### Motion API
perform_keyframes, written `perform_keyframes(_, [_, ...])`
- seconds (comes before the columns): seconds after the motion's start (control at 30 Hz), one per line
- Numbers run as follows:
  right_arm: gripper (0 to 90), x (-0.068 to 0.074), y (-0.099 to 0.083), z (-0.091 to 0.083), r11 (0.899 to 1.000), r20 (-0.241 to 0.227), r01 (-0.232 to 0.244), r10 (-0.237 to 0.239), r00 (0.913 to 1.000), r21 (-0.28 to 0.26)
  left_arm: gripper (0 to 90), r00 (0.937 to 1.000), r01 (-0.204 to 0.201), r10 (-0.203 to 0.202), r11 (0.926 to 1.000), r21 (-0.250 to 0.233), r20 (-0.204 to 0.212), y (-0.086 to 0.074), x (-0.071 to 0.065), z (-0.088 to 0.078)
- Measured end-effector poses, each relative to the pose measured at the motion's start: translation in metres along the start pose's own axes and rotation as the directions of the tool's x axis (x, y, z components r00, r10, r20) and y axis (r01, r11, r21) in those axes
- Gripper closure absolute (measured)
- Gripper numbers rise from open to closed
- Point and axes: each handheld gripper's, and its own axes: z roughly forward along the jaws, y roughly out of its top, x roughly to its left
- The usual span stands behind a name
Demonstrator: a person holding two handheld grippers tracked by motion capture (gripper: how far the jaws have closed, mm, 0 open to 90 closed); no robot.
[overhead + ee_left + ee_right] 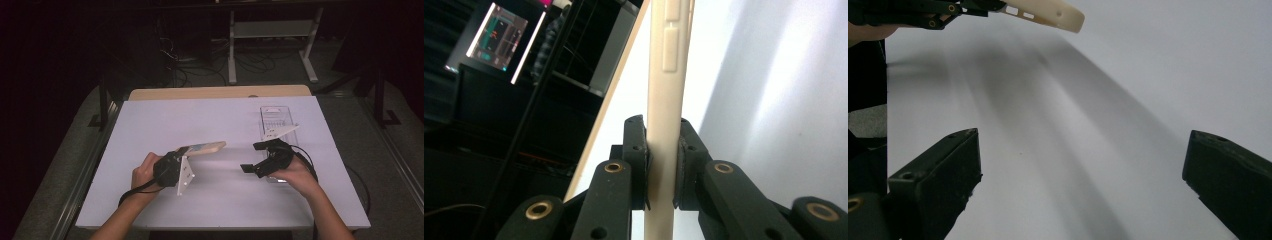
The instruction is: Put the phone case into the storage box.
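Forearms enter from the bottom of the high view, each hand carrying a gripper over a white-covered tabletop (165, 210). Left of centre, the left gripper (184, 151) is clamped on one end of a cream phone case (205, 147), holding it clear of the tabletop with its free end pointing toward the middle of the frame. In the left gripper view the case (665, 100) runs straight up the frame between the two black jaws, whose pads press on its edges, with raised side buttons visible near the top. To the right of centre, the right gripper (254, 157) has its jaws standing wide apart with nothing between them. In the right gripper view they rise at the lower left and lower right over bare white surface, and the case (1045, 14) crosses the upper left corner. A clear plastic box (275, 120) sits behind the right hand, in the upper right of the tabletop.

As a judgement, the case has been picked up and is presented toward the free gripper; a handover, or placement into the box, looks still to come.

No brand, label or writing can be read on the case or the box. A lit screen (499, 42) at the upper left of the left gripper view is too blurred to read.
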Motion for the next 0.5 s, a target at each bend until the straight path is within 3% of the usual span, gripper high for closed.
perform_keyframes(0.27, [1.9,-0.0005,0.0,0.0001,1.0,0.0,0.002,-0.002,1.0,0.0,79.3,0.9976,0.06,-0.06,0.9982,0.01,0.034,-0.0012,0.0056,0.0008])
perform_keyframes(0.5, [1.9,-0.0006,0.0,0.0001,1.0,-0.001,0.002,-0.002,1.0,0.001,79.3,0.9862,0.147,-0.148,0.989,0.011,0.075,-0.0015,0.0065,0.003])
